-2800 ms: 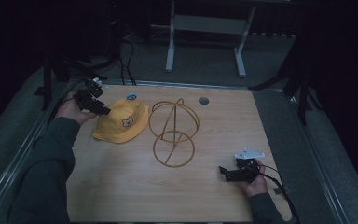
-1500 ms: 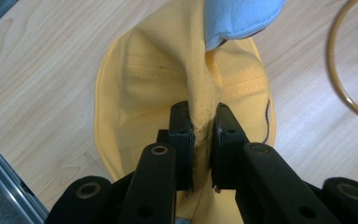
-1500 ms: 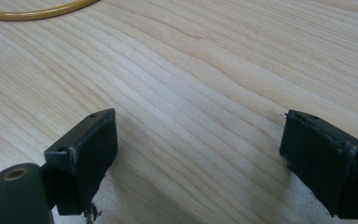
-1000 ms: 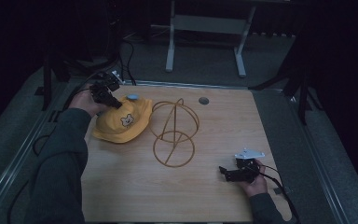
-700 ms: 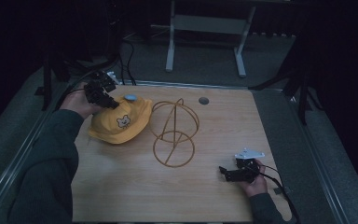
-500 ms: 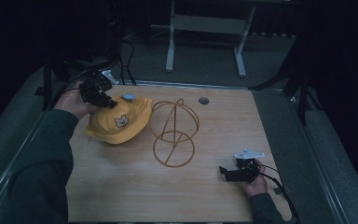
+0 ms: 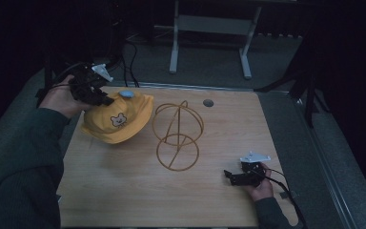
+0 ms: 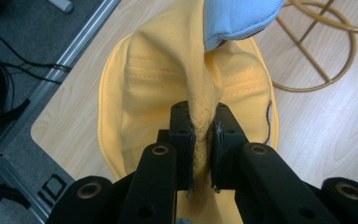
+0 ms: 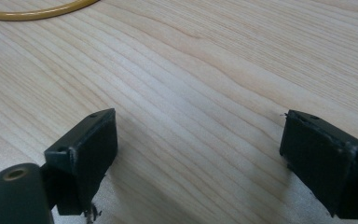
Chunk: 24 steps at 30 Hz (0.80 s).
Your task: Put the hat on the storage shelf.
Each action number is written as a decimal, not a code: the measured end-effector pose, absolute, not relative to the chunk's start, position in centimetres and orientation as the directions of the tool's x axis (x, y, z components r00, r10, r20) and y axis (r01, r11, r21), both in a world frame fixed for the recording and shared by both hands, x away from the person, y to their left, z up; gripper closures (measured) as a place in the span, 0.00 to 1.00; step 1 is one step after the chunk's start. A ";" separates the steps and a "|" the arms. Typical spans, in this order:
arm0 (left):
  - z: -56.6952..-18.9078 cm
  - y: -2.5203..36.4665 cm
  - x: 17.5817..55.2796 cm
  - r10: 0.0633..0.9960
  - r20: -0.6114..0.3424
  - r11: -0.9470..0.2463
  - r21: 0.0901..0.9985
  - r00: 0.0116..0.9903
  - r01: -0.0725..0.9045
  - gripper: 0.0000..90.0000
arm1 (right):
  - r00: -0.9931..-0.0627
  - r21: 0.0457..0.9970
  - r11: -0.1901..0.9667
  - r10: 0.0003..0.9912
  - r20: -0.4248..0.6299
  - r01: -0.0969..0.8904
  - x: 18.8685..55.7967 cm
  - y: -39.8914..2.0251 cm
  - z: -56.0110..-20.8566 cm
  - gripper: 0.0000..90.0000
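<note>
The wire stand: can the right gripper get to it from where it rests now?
Probably yes. The right gripper is open on bare table, and nothing lies between it and the wire stand; the yellow hat is on the far side.

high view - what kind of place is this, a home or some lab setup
Probably a lab or recording workspace, not a home: a bare wooden table edged by a metal frame, cables trailing over grey carpet, a metal stand behind, and dark surroundings.

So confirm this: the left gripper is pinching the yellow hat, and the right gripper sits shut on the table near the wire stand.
Wrong about the right gripper: the right gripper view shows its jaws wide apart over the table, holding nothing. The left gripper is indeed pinching the hat.
</note>
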<state>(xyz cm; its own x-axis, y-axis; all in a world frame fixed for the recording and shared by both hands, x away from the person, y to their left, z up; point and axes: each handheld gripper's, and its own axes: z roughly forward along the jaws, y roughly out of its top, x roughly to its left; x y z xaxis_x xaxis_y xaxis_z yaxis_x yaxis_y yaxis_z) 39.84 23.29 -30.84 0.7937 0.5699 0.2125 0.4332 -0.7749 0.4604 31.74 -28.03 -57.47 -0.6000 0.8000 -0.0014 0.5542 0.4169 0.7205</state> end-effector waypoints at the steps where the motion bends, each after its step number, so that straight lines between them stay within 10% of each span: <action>1: -30.6 23.3 39.7 0.568 0.218 -0.775 0.465 0.794 0.427 0.90 | -0.600 0.720 0.418 0.800 -0.002 0.554 31.7 -28.0 -57.5 0.12; 24: -25.8 23.2 37.8 0.478 0.168 -0.787 0.518 0.862 0.335 0.90 | -0.600 0.720 0.418 0.800 -0.002 0.554 31.7 -28.0 -57.5 0.12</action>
<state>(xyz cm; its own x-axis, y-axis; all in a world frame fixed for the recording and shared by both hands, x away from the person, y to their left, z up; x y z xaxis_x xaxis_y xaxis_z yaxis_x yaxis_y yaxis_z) 37.84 23.17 -25.81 0.8622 0.4779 0.1681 0.3353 -0.7871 0.5178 31.75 -28.04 -57.46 -0.6004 0.7997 -0.0023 0.5538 0.4179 0.7202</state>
